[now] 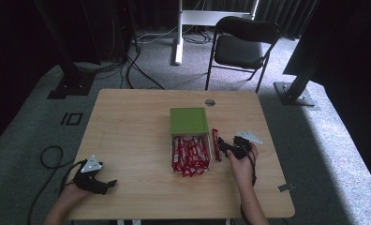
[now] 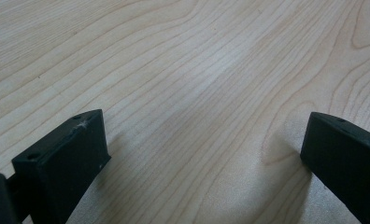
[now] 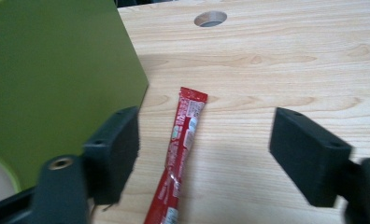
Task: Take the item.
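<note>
In the high view, the box [image 1: 189, 140] of red sachets is seen at the centre of the table [image 1: 127, 140]; one sachet [image 1: 216, 144] lies just right of it, beside the right gripper [image 1: 224, 148]. The left gripper [image 1: 104, 185] rests at lower left.

In the left gripper view, the jaws stand apart over bare wood.

In the right gripper view, the jaws are wide apart around the sachet [image 3: 179, 154] without touching it. Probably the sachet is being laid out; the gripper should be lifted straight, so that it is not dragged.

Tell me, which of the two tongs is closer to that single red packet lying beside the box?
The right tongs. They hover open just over the red packet, right of the box. The left tongs sit open near the table's front left corner, far from it.
</note>
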A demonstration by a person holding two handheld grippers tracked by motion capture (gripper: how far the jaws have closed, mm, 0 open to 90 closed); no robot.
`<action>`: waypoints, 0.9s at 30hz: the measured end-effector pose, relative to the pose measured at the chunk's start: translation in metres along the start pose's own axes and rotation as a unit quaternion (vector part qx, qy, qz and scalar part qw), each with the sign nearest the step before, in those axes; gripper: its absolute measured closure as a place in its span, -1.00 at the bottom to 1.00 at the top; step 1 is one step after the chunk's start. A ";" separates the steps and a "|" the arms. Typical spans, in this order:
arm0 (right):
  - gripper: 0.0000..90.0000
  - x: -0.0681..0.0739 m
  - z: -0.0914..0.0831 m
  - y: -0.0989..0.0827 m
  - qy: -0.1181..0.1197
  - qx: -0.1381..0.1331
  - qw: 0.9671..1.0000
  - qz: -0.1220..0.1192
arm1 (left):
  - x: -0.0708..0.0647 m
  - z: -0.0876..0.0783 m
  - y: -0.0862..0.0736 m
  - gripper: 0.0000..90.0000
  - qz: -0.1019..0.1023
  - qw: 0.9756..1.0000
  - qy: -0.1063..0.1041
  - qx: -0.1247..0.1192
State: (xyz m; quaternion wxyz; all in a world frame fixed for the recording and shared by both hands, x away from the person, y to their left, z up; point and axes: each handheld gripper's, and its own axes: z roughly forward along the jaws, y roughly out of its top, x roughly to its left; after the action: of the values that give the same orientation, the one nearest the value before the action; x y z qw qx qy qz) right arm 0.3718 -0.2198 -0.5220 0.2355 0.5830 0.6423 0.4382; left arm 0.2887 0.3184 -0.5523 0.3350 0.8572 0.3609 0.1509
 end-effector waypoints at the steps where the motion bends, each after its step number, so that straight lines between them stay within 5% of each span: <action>1: -0.57 -0.003 -0.002 0.000 0.008 0.012 1.000 -0.011 | 0.000 0.000 0.000 -0.97 0.000 1.000 0.000 0.000; 16: -0.58 -0.032 -0.016 -0.011 -0.013 0.048 0.998 -0.045 | 0.000 0.000 0.000 -0.97 0.000 1.000 0.000 0.000; 27: -0.58 -0.049 -0.028 -0.022 0.005 0.061 0.996 -0.062 | 0.000 0.000 0.000 -0.97 0.000 1.000 0.000 0.000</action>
State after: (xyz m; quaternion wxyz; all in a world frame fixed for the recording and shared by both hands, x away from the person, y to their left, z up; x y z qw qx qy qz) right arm 0.3474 -0.2736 -0.5363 0.2232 0.5527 0.7040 0.3861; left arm 0.2887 0.3184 -0.5523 0.3351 0.8571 0.3610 0.1508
